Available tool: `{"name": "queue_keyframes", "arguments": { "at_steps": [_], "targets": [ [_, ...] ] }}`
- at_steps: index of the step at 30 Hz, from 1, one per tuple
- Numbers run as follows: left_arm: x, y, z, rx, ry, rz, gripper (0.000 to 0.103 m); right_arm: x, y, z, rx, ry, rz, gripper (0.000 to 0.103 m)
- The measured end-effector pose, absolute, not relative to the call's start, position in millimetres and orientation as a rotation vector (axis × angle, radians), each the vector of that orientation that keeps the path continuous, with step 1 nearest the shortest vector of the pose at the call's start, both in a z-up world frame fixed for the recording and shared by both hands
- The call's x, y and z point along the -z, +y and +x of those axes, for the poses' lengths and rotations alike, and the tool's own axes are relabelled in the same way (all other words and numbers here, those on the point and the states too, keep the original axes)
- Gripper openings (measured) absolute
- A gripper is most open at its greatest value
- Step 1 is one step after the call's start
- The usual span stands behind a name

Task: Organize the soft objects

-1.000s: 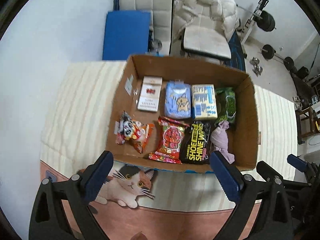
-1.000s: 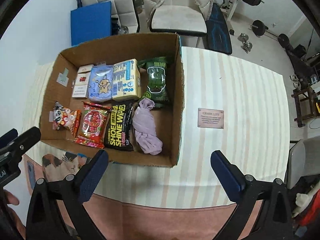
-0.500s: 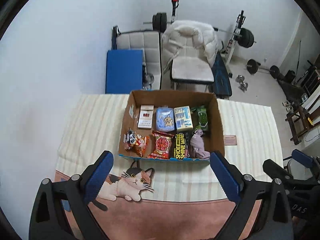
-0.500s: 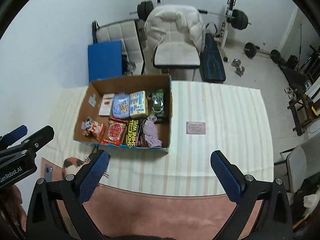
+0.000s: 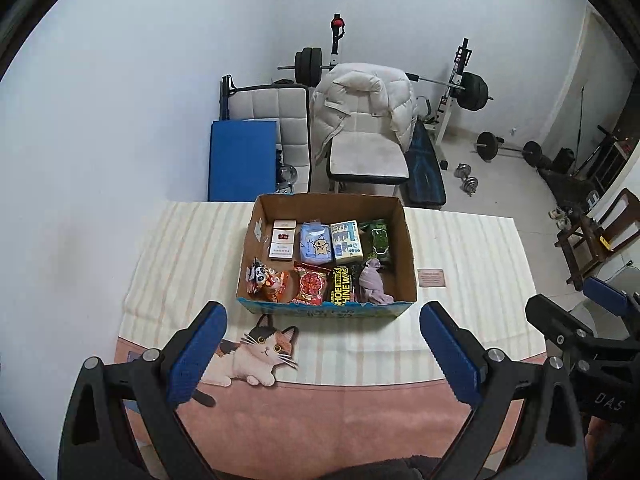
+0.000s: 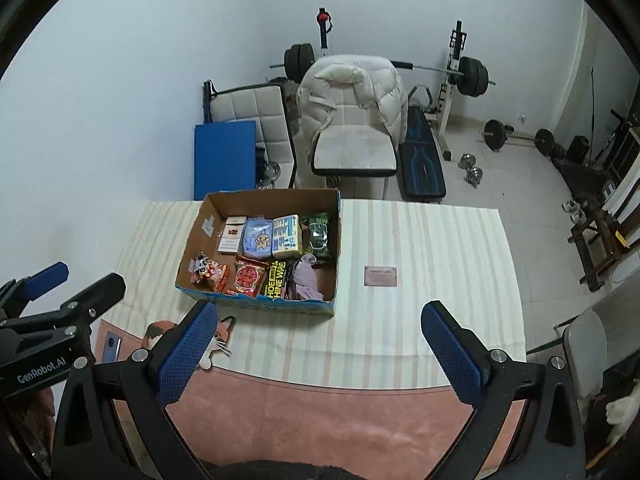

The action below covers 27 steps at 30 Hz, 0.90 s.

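A weight bench (image 5: 424,176) and a padded chair (image 6: 354,148) are standing on pale tiles beyond a table wearing a striped cloth (image 5: 192,248). Ahead of both tools, a cardboard box (image 5: 408,256) is sitting, glossy packets filling it and a crumpled lilac cloth (image 5: 372,286) lying at its near right. The left gripper (image 5: 322,350) and right gripper (image 6: 318,350) are gaping wide, holding nothing.
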<state>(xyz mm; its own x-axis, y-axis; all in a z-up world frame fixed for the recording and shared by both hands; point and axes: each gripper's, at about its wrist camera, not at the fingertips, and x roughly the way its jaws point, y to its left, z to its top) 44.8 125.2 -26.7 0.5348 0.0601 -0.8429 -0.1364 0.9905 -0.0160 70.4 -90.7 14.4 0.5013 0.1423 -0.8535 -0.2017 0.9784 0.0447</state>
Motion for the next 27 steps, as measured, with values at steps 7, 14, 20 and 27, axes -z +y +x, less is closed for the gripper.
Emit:
{"name": "queue_keyframes", "arguments": {
  "at_steps": [7,14,20,27],
  "targets": [
    [15.2,130.7,31.6,-0.130,0.980,-0.099,0.099,-26.0,-93.3,51.0,-0.206,1.017,-0.068,0.103],
    [6.2,134.8,25.6,-0.143,0.953,-0.107,0.099,-39.3,-98.2,43.1,-0.195,0.986,-0.075,0.103],
    [5.8,136.3,24.2,-0.158,0.954,-0.103,0.099,-46.0,-101.1,41.4,-0.174,0.952,-0.082,0.103],
    [9.3,136.2,26.9,-0.151,0.966,-0.098,0.099,-43.0,-99.4,43.8,-0.165,0.959,-0.090,0.103]
  ]
}}
